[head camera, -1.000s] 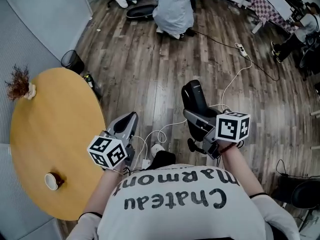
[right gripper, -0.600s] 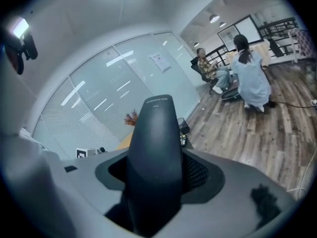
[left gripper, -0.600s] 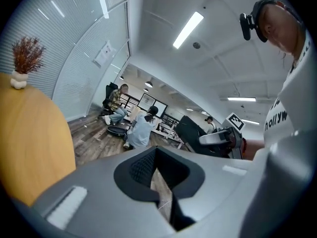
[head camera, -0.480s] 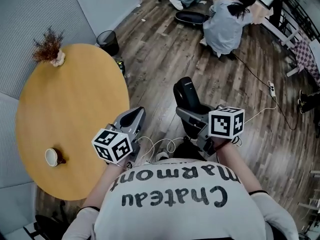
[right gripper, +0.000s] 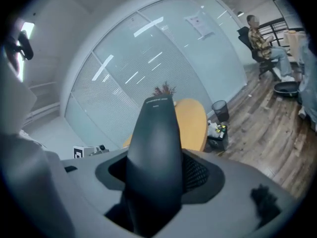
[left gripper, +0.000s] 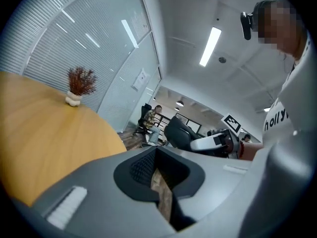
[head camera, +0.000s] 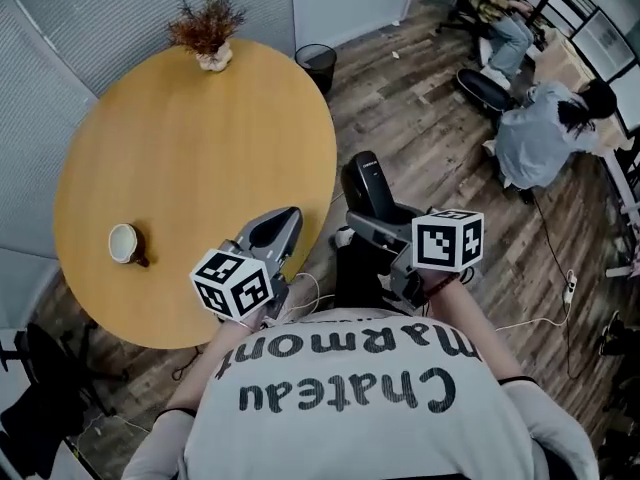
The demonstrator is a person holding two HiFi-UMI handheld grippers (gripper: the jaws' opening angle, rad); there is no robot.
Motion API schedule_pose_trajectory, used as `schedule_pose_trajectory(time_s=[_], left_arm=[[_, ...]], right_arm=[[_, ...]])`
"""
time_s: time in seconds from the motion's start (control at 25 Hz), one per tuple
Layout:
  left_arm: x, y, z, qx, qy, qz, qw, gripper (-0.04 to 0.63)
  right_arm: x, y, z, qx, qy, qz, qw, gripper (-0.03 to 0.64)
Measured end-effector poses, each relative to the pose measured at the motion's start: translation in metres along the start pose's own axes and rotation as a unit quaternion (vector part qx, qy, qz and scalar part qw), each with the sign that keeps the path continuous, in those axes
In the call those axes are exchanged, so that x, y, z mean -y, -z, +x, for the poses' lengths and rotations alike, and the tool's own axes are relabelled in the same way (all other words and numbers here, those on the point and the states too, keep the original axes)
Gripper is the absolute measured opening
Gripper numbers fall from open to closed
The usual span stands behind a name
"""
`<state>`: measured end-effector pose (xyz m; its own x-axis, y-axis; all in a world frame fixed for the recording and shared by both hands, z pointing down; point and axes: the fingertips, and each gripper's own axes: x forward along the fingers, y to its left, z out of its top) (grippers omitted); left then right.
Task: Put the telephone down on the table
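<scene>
A black telephone handset (head camera: 365, 182) stands up out of my right gripper (head camera: 368, 230), which is shut on its lower part, over the wooden floor just off the table's right edge. In the right gripper view the telephone (right gripper: 155, 148) rises between the jaws of my right gripper (right gripper: 157, 187), with the round yellow table (right gripper: 194, 119) behind it. My left gripper (head camera: 281, 227) hovers at the table's (head camera: 200, 148) near right rim, jaws together and holding nothing. From the left gripper view, the left gripper (left gripper: 159, 176) shows only a thin slit, and the telephone (left gripper: 176, 133) appears to the right.
A white cup (head camera: 124, 243) sits on the table's left side, and a dried plant in a small vase (head camera: 207, 32) at its far edge. A black bin (head camera: 318, 62) stands beyond the table. People sit on the floor and chairs at the far right (head camera: 545, 133). Cables lie near my feet.
The view has swung left, so the table now lies ahead of both grippers instead of off to the left. The right gripper keeps its hold on the telephone; the left stays shut.
</scene>
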<state>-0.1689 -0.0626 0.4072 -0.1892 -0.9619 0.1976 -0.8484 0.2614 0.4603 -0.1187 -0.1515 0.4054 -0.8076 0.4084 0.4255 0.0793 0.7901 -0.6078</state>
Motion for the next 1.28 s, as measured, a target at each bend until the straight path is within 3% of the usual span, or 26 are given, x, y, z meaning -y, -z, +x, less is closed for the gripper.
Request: schedule_pose_trajectory(time_s=[0.28,0.44,0.56,0.76,1.0,1.16,1.28], left_arm=[[-0.069,-0.021,-0.004,0.053,-0.106,-0.035,0.9923,0.006],[-0.117,-0.046,0.008,0.084,-0.158,-0.081,0.9805,0.006],[-0.147,-0.07,0.022,0.103,-0.2,-0.093,0.9697,0.006],[-0.172,-0.08,0.031,0.131,-0.264,-0.106,0.9497,0.006],[-0.189,-0.06,0.041,0.125,-0.321,-0.135,0.9288,0.006],[-0.208,-0.064,0.06,0.108,-0.328,-0.14,0.928,0.006],[-0.216,-0.058,0.061,0.105,-0.341,-0.155,0.9211,0.006]], right_arm=[[0.005,-0.048,0.095,-0.082,-0.089,-0.043,0.992,0.295],[0.009,-0.087,0.153,-0.142,-0.134,-0.066,0.979,0.295],[0.011,-0.122,0.188,-0.181,-0.168,-0.09,0.965,0.295],[0.017,-0.139,0.236,-0.229,-0.218,-0.119,0.941,0.295],[0.041,-0.121,0.292,-0.312,-0.229,-0.121,0.914,0.295],[0.065,-0.123,0.329,-0.342,-0.211,-0.112,0.909,0.295],[0.078,-0.117,0.346,-0.359,-0.201,-0.109,0.905,0.295]])
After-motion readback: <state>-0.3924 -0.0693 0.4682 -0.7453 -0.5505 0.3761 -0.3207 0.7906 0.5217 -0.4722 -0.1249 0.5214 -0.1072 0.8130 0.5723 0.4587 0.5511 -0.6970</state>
